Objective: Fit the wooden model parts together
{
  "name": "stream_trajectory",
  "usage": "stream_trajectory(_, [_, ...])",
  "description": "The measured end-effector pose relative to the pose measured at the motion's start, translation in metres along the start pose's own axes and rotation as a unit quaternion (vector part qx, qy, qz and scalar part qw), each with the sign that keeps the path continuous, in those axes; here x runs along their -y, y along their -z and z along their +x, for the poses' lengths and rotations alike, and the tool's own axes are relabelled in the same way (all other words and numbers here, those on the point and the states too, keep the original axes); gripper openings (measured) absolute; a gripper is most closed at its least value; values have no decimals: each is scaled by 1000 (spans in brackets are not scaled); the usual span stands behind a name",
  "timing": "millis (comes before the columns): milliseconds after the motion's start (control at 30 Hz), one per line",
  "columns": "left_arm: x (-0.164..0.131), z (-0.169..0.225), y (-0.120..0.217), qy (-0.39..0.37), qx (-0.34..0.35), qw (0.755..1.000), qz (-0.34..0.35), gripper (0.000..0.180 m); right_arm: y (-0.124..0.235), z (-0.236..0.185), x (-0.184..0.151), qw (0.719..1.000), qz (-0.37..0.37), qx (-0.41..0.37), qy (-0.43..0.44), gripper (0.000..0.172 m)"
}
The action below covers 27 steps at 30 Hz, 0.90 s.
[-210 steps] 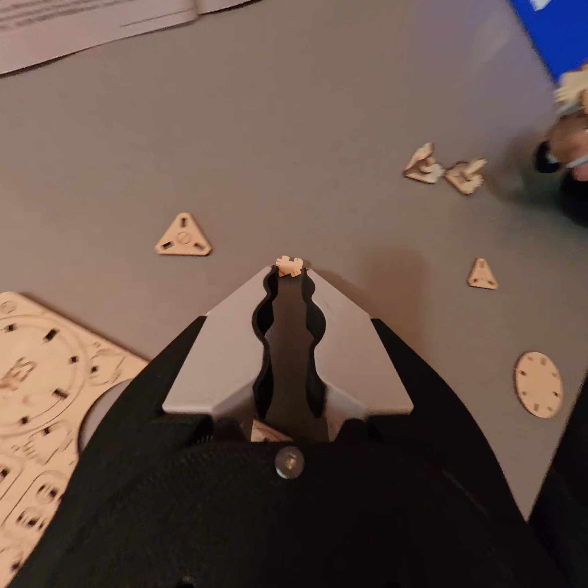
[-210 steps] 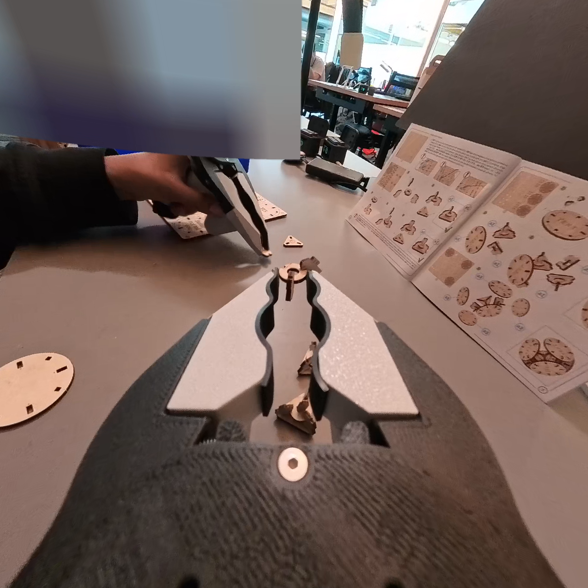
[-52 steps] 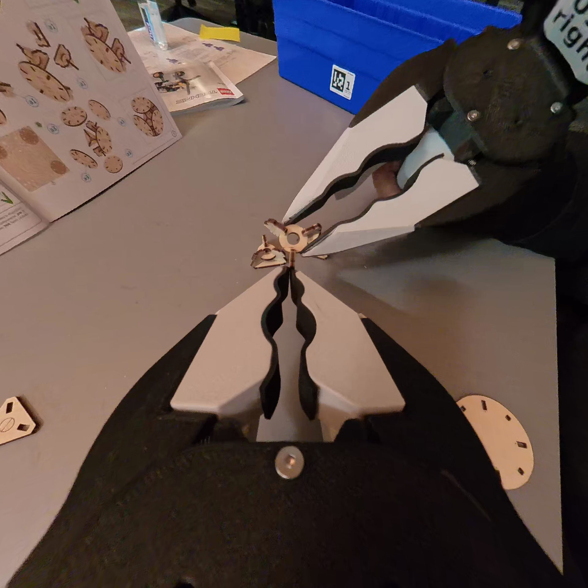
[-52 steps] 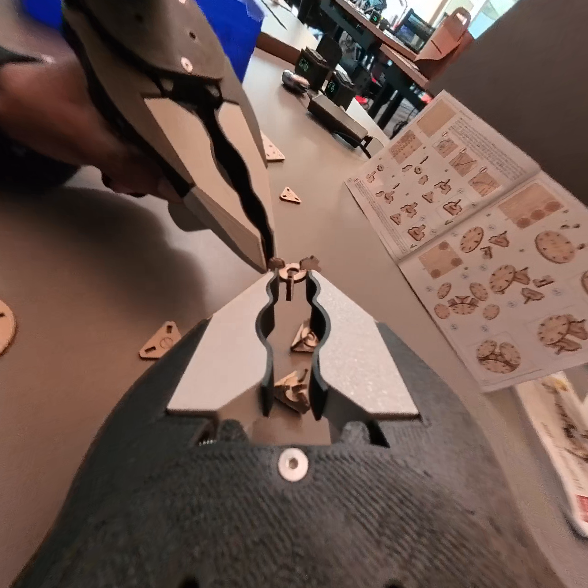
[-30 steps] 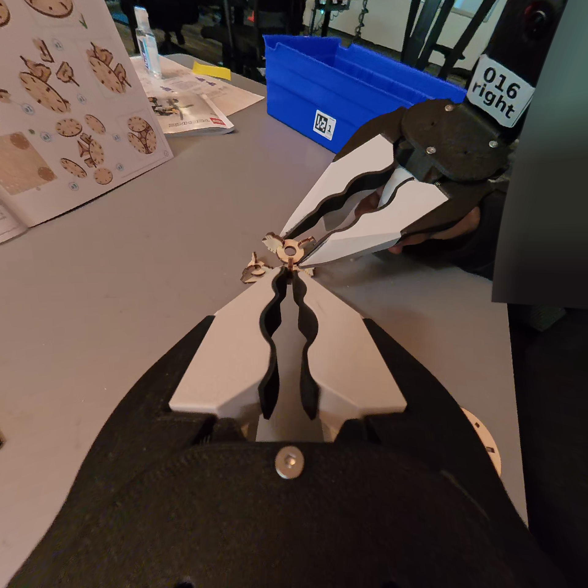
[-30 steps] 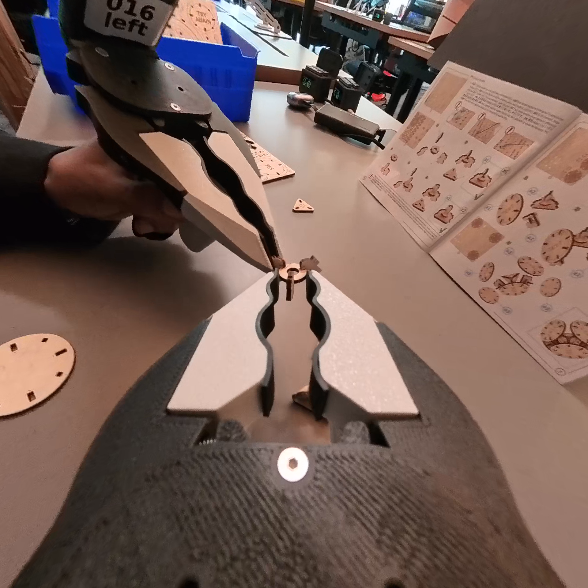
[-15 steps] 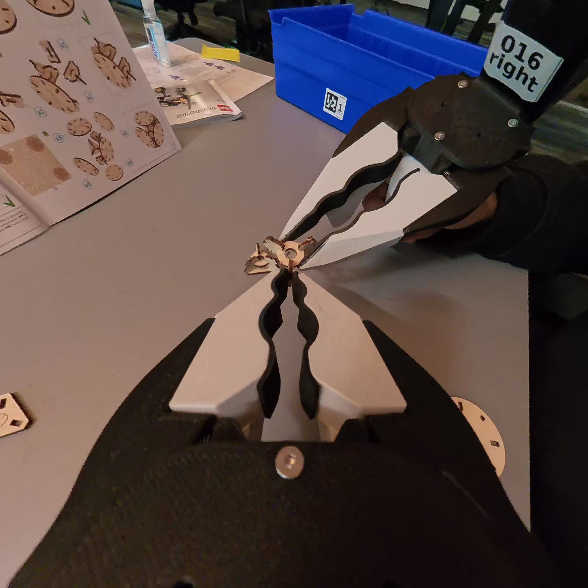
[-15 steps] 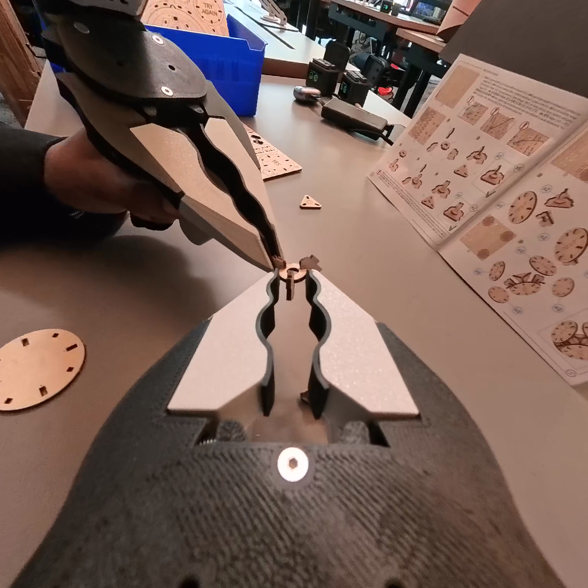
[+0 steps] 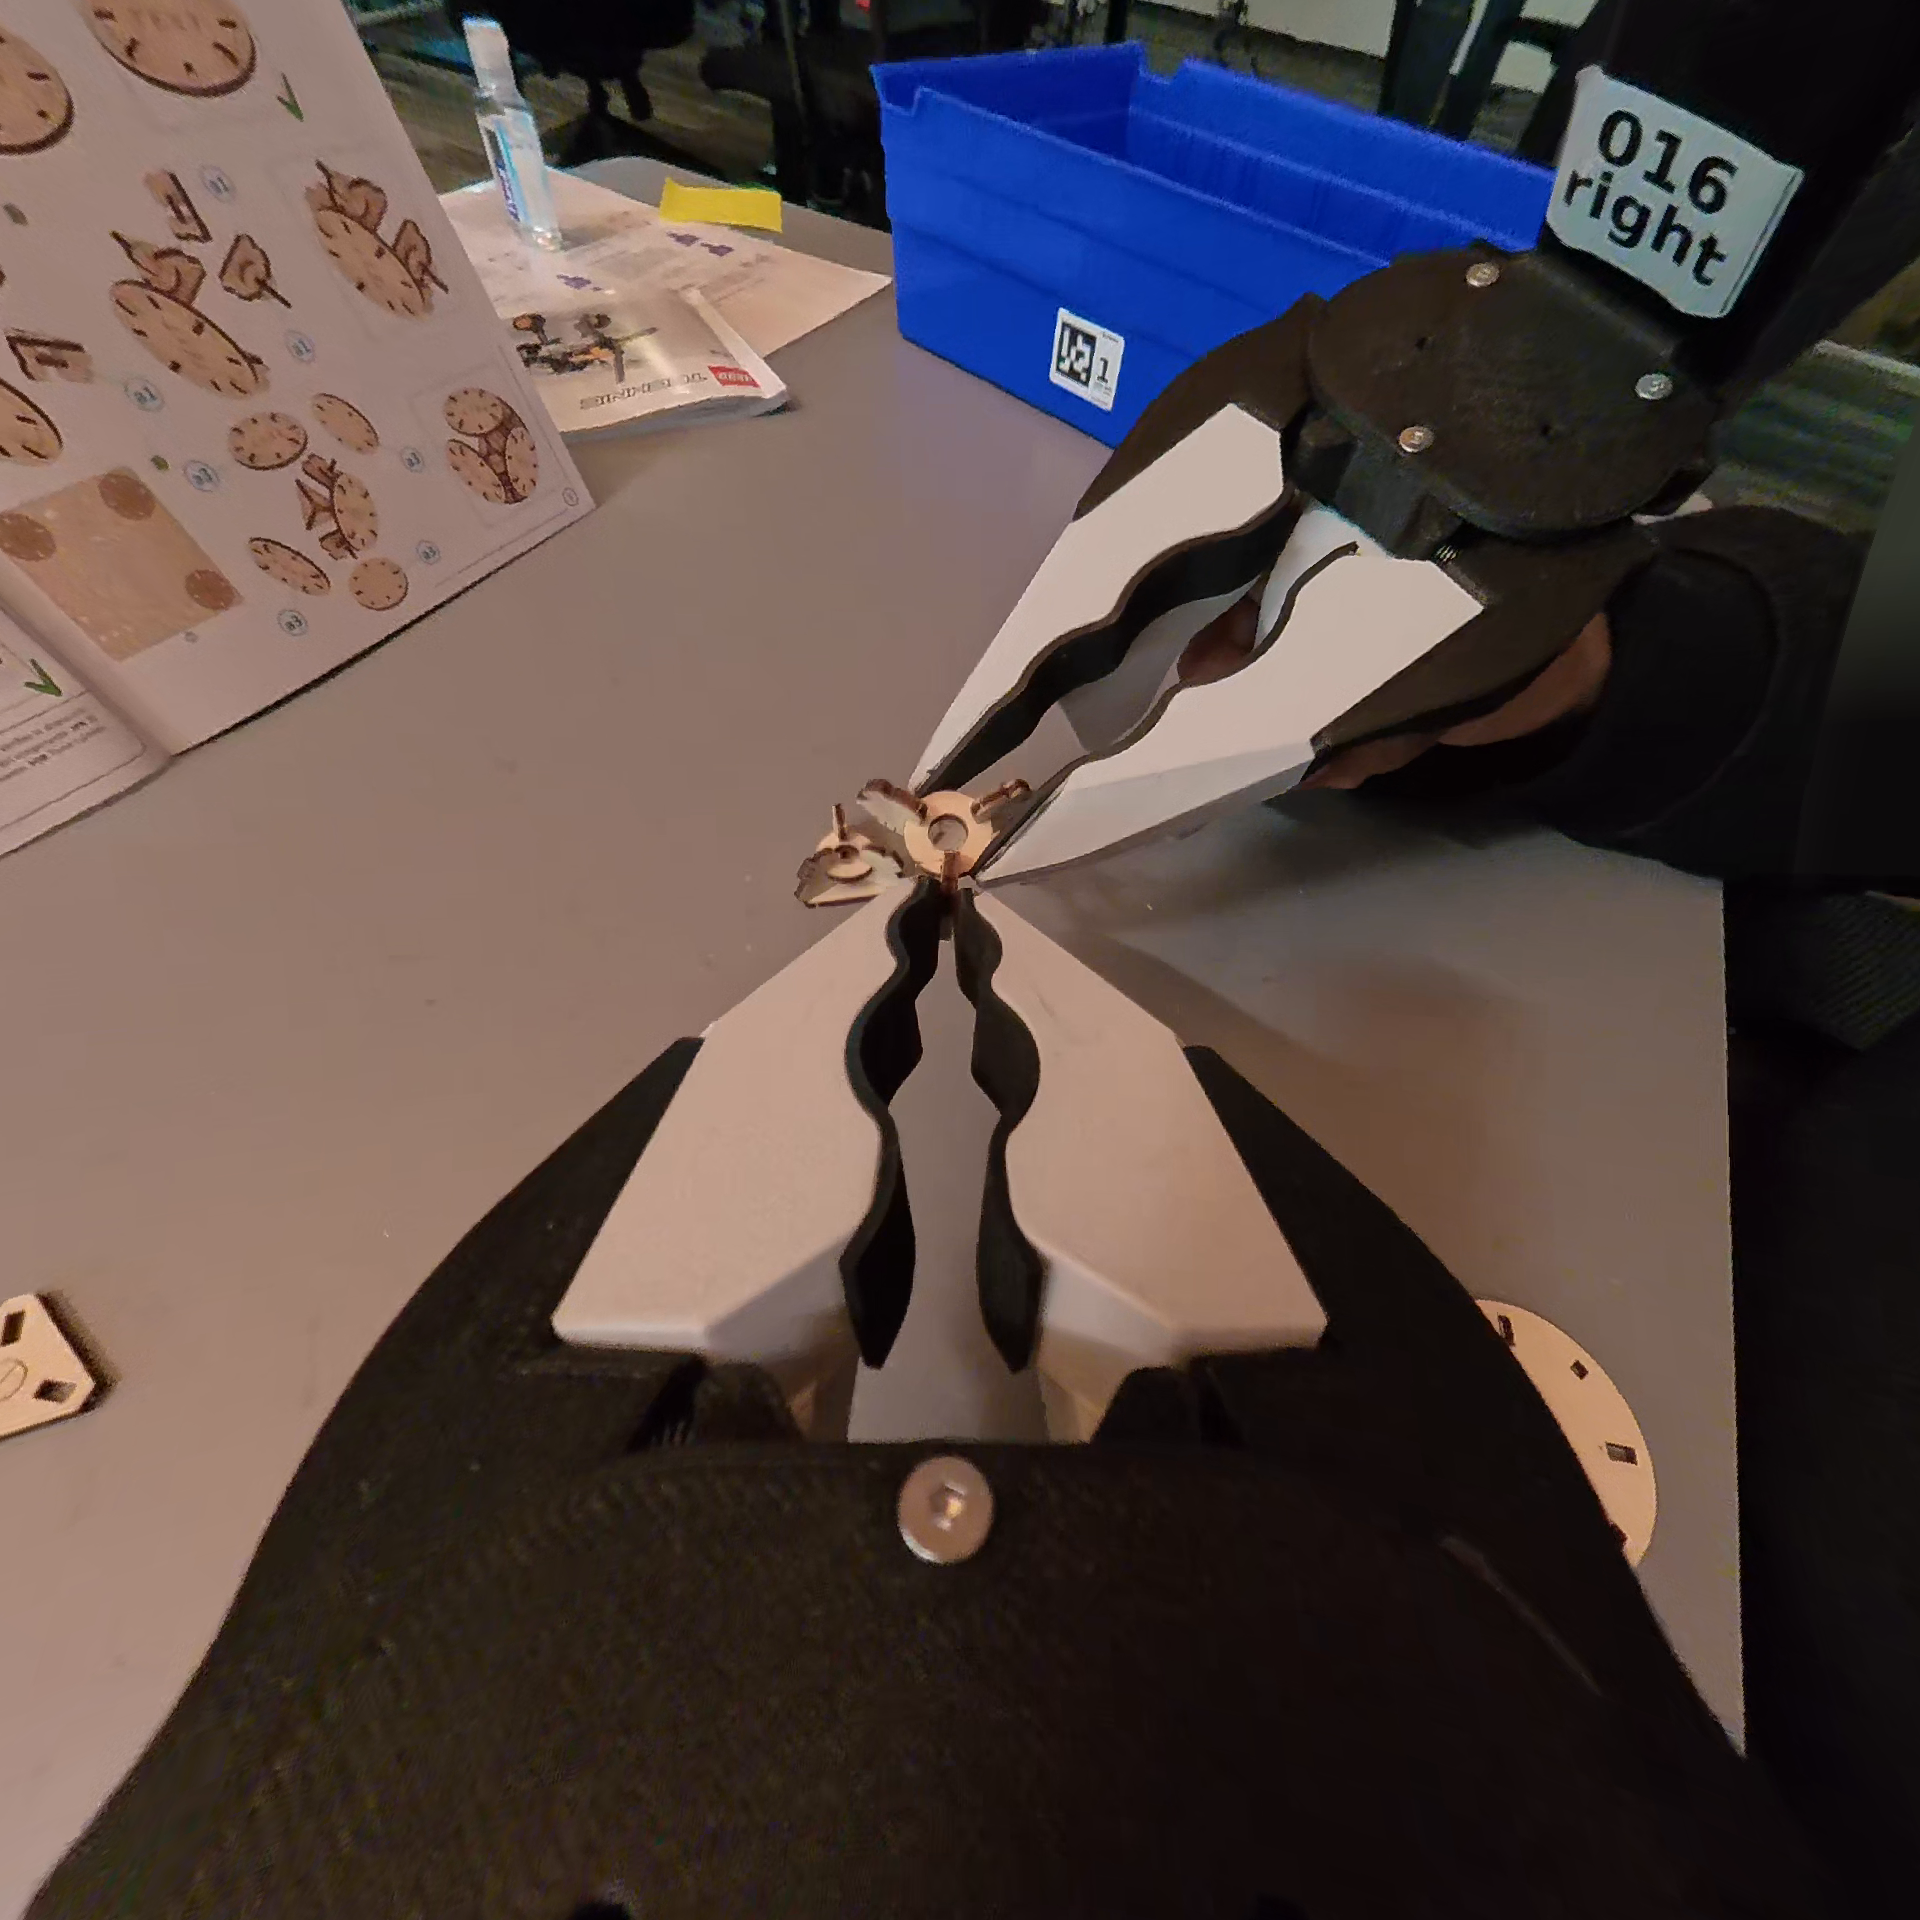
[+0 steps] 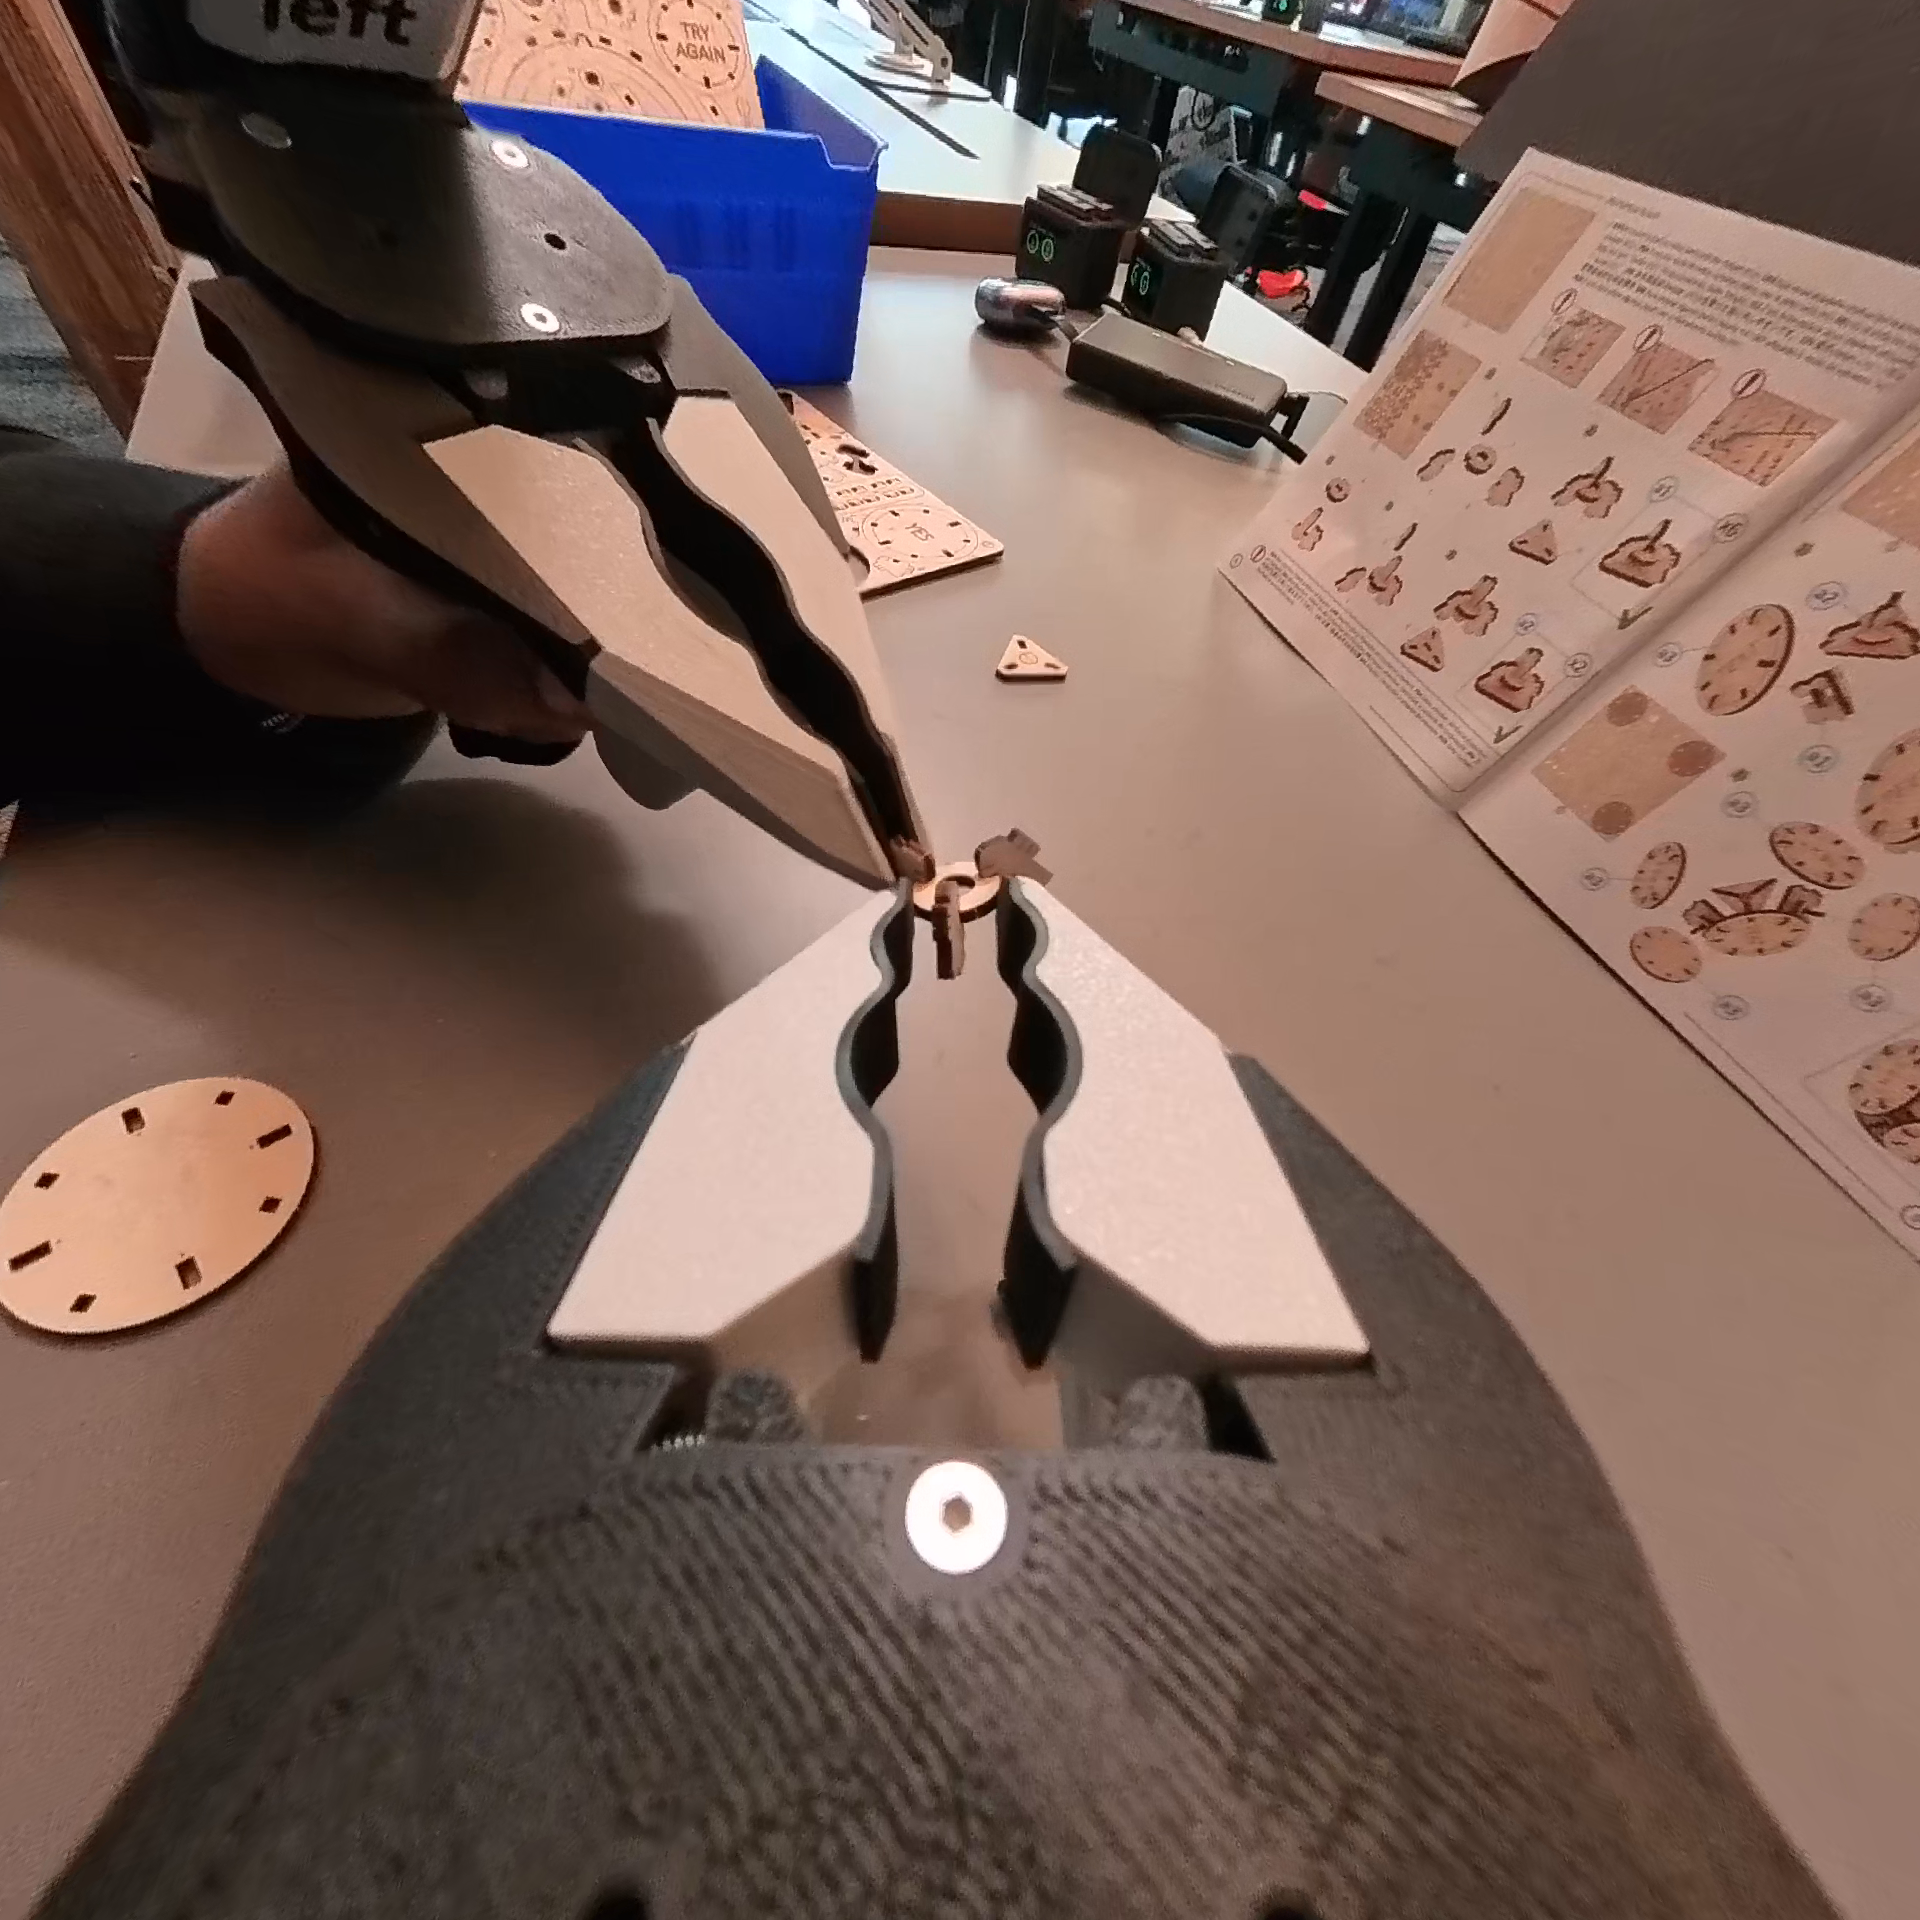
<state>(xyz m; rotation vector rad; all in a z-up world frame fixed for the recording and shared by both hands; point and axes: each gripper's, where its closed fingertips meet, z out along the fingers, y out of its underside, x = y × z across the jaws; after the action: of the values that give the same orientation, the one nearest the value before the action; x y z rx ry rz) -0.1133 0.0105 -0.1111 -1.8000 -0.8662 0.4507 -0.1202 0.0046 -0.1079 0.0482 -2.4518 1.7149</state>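
Already, in the left wrist view, your left tongs are pinching a tiny wooden peg against the wooden ring; it could twist free.

Meanwhile, in the right wrist view, your right tongs are clamping that ring above the worktop; pushing sideways could pop it out.

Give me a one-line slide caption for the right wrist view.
Right gripper clamps a small wooden ring hub while the left gripper pinches a tiny wooden piece at its rim.

Dim warm indoor light, soft shadows, wide-angle edge distortion, blurred foreground, bright background windows.
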Motion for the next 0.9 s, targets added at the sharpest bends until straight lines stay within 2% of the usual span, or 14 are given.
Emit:
stream_trajectory(133, [8,0,1,-7,-3,1000,30,0,3,3,6,1000,12,-15,19,14])
stream_trajectory(167, [9,-1,2,-6,-1,999,34,6,4,4,8,999,17,-18,23,15])
stream_trajectory(233, [7,-3,1,1,-5,999,35,30,5,7,9,999,26,-23,22,14])
stream_trajectory(333, [9,-4,1,16,-18,999,48,44,8,14,10,999,44,-15,-12,15])
stream_trajectory(500, [10,-5,3,14,-23,998,54,35,13,15,16,989,84,40,-112,15])
stream_trajectory(667, [7,-4,2,13,-31,998,50,36,10,11,13,983,81,73,-151,15])
stream_trajectory(833, [9,-10,8,41,-42,996,63,36,7,9,1,985,42,80,-147,15])
stream_trajectory(900, [5,-9,8,68,-65,994,55,27,5,6,-12,986,-4,85,-145,15])
